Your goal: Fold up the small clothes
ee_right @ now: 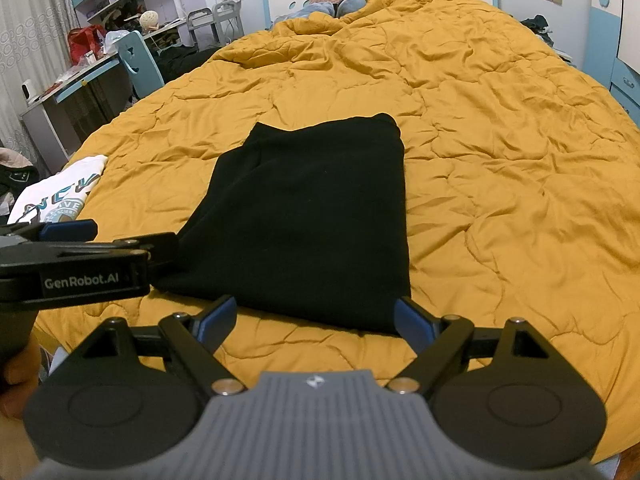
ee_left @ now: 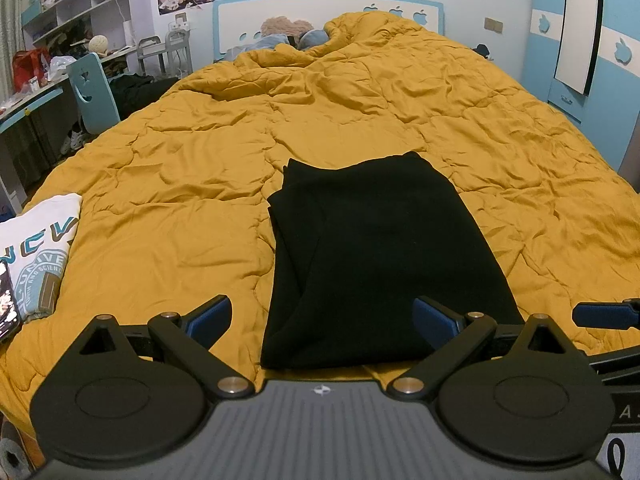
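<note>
Phone: far left edge of the left wrist view, screen lit, lying on the white shirt; nothing on it is legible.
White shirt: folded on the bed's left side, printed with large letters "NCV" and a round emblem reading "UNIVE..." and "AND SCIENCE"; the rest is cut off.
Left tool: blue-padded fingers spread wide apart, gripping nothing, poised at the near edge of the black garment. In the right wrist view its side reads "GenRobot.AI" in white.
Hand: just visible at the left edge, under the left tool's body.
Black garment: plain black, folded into a roughly rectangular stack, lying flat in the middle of the bed; layered edges show along its left side, no print visible.
Right tool: fingers also wide apart, empty, its right fingertip right at the garment's near right corner.
Quilt: mustard yellow, rumpled, covering the bed under both garments.
Headboard: white and blue with apple-shaped cutouts.
</note>
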Demonstrator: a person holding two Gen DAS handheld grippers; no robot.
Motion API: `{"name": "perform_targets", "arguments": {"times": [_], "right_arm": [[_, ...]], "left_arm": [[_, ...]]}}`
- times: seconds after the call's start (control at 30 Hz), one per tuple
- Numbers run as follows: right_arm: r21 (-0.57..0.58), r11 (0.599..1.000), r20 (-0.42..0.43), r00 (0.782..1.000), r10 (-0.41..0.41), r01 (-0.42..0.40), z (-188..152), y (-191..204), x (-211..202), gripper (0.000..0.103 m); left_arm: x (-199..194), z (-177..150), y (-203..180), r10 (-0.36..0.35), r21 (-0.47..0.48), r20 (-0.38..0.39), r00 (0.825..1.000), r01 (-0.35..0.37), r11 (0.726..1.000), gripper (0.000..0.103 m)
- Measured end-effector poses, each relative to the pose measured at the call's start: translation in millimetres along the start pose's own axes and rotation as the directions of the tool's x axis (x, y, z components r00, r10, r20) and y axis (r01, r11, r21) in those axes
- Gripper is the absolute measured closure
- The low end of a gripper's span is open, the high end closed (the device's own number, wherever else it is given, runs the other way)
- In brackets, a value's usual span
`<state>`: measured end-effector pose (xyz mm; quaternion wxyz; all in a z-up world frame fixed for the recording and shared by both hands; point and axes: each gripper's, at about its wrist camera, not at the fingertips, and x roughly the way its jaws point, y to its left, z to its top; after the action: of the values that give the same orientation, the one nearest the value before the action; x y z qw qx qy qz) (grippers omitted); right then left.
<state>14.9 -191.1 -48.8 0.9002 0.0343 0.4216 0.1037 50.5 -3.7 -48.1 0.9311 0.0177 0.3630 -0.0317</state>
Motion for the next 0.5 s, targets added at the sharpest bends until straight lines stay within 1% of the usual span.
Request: {"name": "perform_targets", "arguments": {"times": [0.5], "right_arm": [[0.004, 1.0, -0.003, 1.0, 0.004, -0.004, -1.6, 1.6, 0.8, 0.021]], "left_arm": [[-0.1, 0.0, -0.4, 0.0, 0.004, -0.002, 1.0, 0.0, 1.0, 0.0]]}}
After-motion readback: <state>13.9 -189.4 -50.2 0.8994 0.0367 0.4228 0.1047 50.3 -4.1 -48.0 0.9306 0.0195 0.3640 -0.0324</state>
